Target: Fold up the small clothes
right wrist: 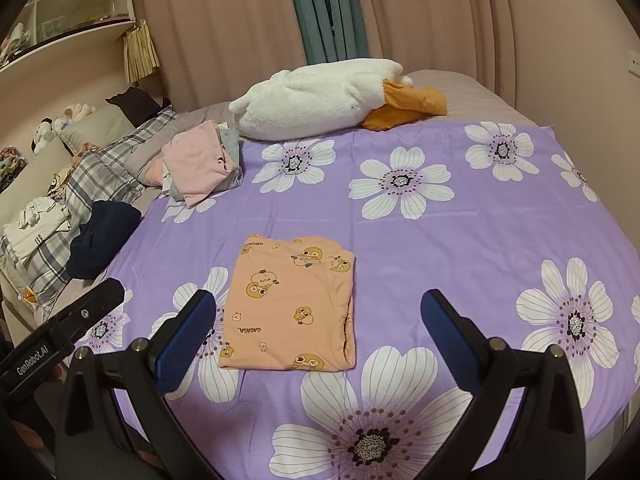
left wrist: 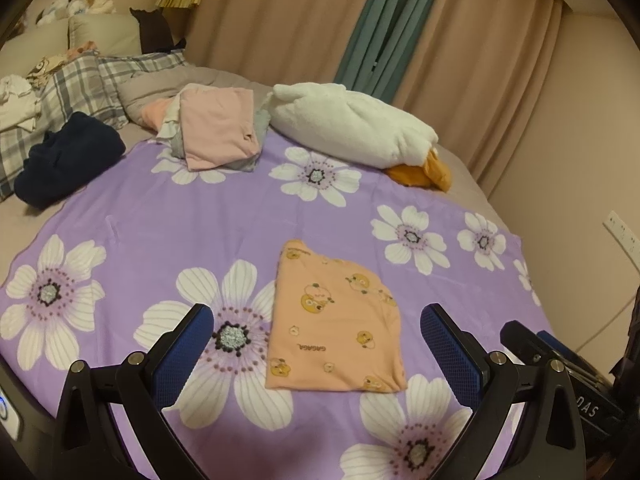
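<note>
Two blue-padded fingers of the left gripper [left wrist: 316, 354] stand spread wide with nothing between them, hovering over the purple flowered sheet [left wrist: 160, 216]. One folded peach garment [left wrist: 334, 320], printed with cartoon ducks, lies flat on that sheet ahead of the gripper, in line with the gap between the fingers and nearer the left one, touching neither.

From the right wrist, the right gripper [right wrist: 318, 338] is likewise spread wide and holds nothing. There the peach garment [right wrist: 290, 306] lies ahead and left of centre, its near left corner just beside the left finger.

One pile of folded clothes [left wrist: 218, 132], pink on top, sits at the sheet's far edge. One white plush goose [left wrist: 348, 124] with orange feet lies beside it. One dark blue garment [left wrist: 68, 158] rests off the sheet to the left, against one plaid pillow [left wrist: 80, 88].

Only the right wrist view shows the white shelves [right wrist: 80, 4] on the wall. Only the left wrist view shows the wall socket [left wrist: 624, 236]. Each view catches the other gripper at its edge.
</note>
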The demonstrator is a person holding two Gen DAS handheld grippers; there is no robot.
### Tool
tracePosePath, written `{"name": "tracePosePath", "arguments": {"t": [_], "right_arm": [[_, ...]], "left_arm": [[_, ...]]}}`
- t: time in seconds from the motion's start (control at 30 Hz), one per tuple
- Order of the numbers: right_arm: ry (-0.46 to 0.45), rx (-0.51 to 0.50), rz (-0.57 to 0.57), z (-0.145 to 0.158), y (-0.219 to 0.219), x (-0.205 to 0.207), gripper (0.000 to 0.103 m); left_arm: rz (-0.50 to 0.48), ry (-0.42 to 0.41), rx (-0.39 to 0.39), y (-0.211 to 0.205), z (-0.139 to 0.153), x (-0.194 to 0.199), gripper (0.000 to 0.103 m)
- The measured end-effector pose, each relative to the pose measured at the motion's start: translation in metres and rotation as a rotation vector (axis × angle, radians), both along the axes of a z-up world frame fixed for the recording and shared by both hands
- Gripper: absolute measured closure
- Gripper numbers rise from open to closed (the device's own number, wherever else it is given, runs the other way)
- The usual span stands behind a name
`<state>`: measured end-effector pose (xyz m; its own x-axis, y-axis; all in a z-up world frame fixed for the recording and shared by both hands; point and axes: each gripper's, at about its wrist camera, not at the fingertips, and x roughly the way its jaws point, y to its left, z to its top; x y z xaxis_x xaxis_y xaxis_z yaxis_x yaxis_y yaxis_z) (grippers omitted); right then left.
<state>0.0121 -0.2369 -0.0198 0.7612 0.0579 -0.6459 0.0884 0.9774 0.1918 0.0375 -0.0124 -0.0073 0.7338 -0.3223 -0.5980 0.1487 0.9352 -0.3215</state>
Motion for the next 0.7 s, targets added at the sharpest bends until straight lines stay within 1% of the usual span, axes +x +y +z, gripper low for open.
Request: {"name": "tracePosePath", "arguments": {"t": [0.7], "right_arm": [[0.010,-0.008,0.000,-0.0024,-0.0008,0.0036,0.000]], "left_arm": [[-0.005,-0.003,0.008,-0.0008,0.0003,0.0005,0.001]]}}
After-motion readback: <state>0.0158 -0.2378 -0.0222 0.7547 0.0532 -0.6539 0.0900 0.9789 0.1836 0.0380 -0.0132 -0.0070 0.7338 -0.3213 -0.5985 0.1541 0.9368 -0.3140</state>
